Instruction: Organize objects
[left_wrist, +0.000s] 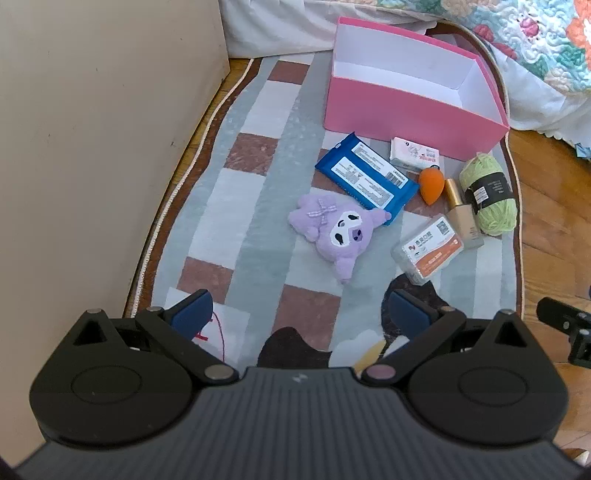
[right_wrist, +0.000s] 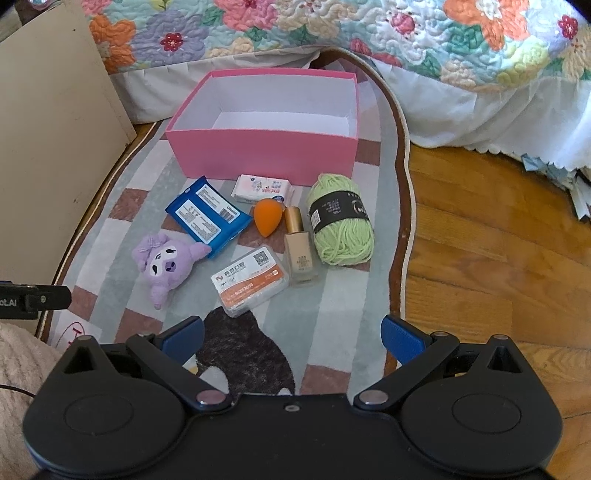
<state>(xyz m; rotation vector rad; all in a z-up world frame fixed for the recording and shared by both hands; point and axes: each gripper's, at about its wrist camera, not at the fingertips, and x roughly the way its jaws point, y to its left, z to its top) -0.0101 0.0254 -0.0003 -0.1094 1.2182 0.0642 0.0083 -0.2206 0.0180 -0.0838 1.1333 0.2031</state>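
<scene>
Both my tools, left tool and right tool, hang spread wide and empty over the rug. The purple plush lies before the pink box; soft and probably light, I'd pinch its head.

Soft daylight, sharp focus, fisheye-bent edges

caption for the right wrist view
Open right gripper above rug, facing empty pink box and seven loose items.
</scene>
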